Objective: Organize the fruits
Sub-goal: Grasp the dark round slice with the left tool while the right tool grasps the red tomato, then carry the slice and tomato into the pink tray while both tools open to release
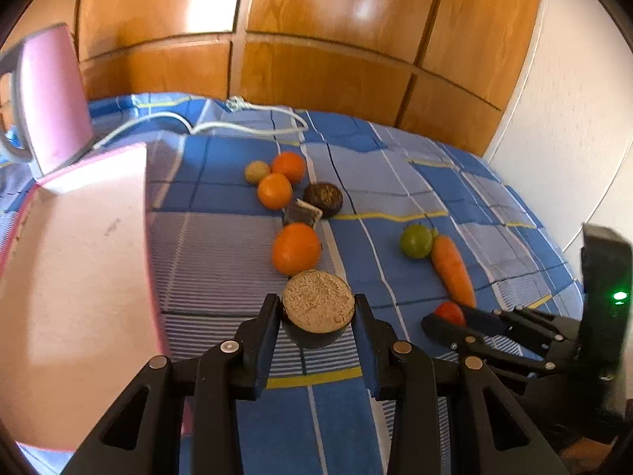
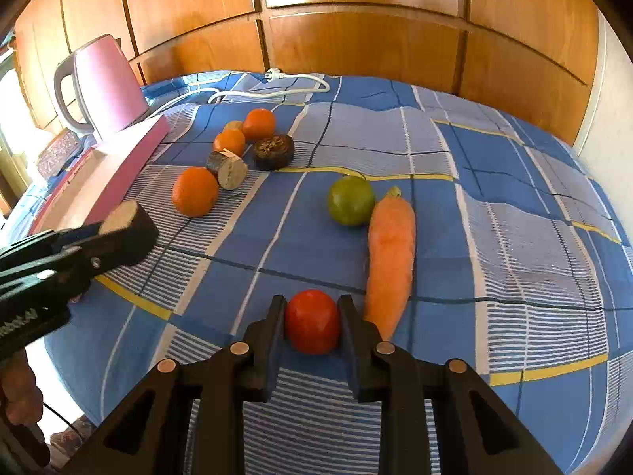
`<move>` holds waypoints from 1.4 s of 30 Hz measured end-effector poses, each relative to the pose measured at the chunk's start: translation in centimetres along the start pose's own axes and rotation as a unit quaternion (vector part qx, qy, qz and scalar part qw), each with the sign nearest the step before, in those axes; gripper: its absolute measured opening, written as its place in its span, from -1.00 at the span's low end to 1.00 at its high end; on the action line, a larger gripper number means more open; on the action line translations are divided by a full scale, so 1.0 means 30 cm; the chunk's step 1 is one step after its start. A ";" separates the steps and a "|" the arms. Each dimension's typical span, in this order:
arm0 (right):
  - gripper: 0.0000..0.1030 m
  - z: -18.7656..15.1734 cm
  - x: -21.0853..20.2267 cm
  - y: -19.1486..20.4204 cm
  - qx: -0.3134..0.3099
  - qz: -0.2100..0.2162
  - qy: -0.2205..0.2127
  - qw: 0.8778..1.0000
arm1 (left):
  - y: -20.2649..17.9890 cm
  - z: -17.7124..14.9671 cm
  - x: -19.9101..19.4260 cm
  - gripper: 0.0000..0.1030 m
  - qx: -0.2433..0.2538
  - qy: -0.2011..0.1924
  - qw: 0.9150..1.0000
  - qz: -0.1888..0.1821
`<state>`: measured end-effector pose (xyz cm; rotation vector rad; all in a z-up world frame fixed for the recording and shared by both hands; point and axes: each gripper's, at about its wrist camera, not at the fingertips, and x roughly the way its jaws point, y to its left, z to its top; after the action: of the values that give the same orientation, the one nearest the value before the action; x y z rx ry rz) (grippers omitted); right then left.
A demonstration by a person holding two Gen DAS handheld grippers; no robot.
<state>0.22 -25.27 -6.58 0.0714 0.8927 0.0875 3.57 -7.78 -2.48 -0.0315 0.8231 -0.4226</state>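
Fingers of the left gripper (image 1: 317, 312) pinch a dark-skinned cut fruit piece (image 1: 317, 306); those of the right gripper (image 2: 312, 322) pinch a red tomato (image 2: 312, 321). Lift both straight up, clear of the carrot (image 2: 389, 255) beside the right finger.

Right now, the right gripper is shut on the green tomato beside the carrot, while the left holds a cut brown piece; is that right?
Not quite: the right gripper is shut on the red tomato, as the right wrist view shows. The green tomato lies free beside the carrot. The left gripper does hold the cut brown piece.
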 end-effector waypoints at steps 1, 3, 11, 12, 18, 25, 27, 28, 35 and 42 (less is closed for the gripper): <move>-0.49 0.002 0.003 0.004 0.002 0.004 0.003 1.000 | 0.004 0.007 -0.018 -0.29 -0.002 -0.007 1.000 0.002; -0.50 0.005 0.006 0.016 -0.001 0.007 0.005 1.000 | 0.019 0.016 -0.047 -0.29 -0.006 -0.016 1.000 0.010; -0.50 0.056 -0.006 0.095 -0.021 0.039 0.003 0.999 | 0.152 0.040 -0.132 -0.29 -0.058 -0.038 0.996 0.059; -0.50 0.064 -0.010 0.107 -0.026 0.041 0.001 0.999 | 0.172 0.040 -0.140 -0.29 -0.065 -0.040 0.995 0.065; -0.50 0.109 -0.019 0.204 -0.054 0.072 0.002 0.996 | 0.293 0.033 -0.172 -0.29 -0.100 -0.048 0.987 0.113; -0.50 0.156 -0.033 0.337 -0.087 0.117 0.004 0.989 | 0.386 0.006 -0.188 -0.29 -0.120 -0.045 0.980 0.152; -0.50 0.178 -0.038 0.371 -0.092 0.128 0.001 0.987 | 0.408 0.000 -0.194 -0.29 -0.127 -0.047 0.978 0.159; -0.50 0.190 -0.040 0.386 -0.094 0.134 -0.001 0.987 | 0.420 -0.003 -0.197 -0.28 -0.128 -0.048 0.977 0.165; -0.50 0.276 -0.027 0.510 -0.089 0.174 -0.004 0.981 | 0.498 -0.017 -0.211 -0.27 -0.149 -0.051 0.968 0.197; -0.49 0.318 0.019 0.625 -0.098 0.183 -0.003 0.978 | 0.556 -0.039 -0.233 -0.11 -0.170 -0.056 0.960 0.214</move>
<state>7.16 -6.81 0.80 0.0510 0.8533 0.5180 4.41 10.30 -1.52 -0.1916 0.7582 0.1326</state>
